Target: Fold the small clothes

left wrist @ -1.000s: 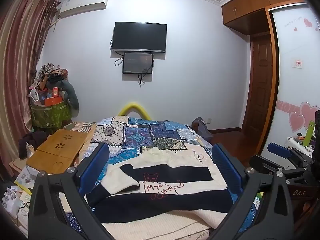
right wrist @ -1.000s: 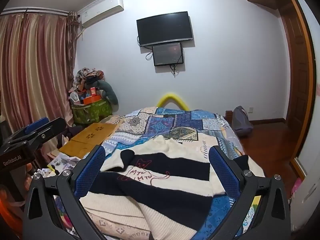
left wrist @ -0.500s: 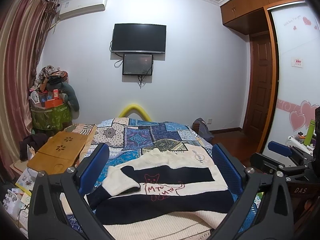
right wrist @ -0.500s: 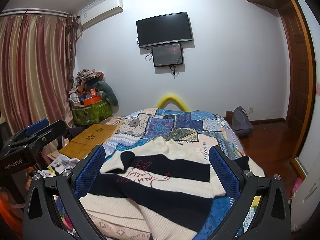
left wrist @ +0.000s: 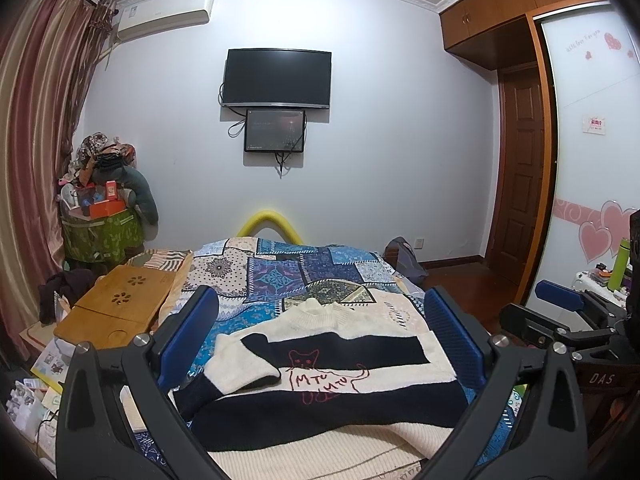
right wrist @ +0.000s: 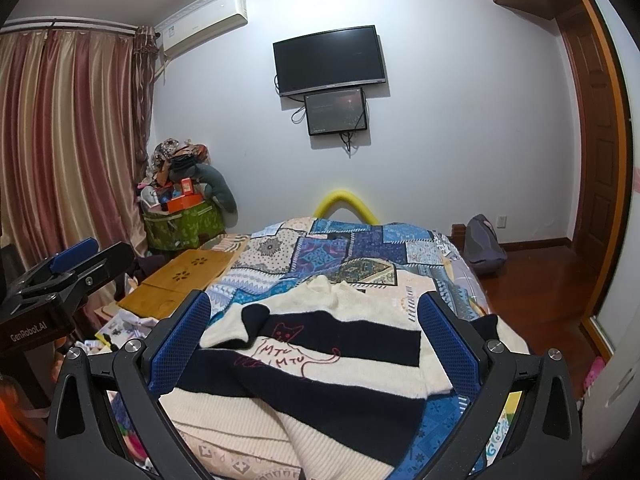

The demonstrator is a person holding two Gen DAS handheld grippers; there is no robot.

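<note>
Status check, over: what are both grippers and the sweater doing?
Left gripper open, empty. Right gripper open, empty. Striped sweater on quilt, one sleeve folded in. Nothing blocking.

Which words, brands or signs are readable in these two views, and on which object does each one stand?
"MTU MTU", in red stitching under a cat outline, on the striped sweater.
"GenRobot.AI", on the body of the left tongs, seen in the right wrist view.
"DAS", on the body of the right tongs, seen in the left wrist view.
Cursive writing beside the hearts on the wardrobe door: too faint to read.
Small red and white notice on that door: too small to read.
</note>
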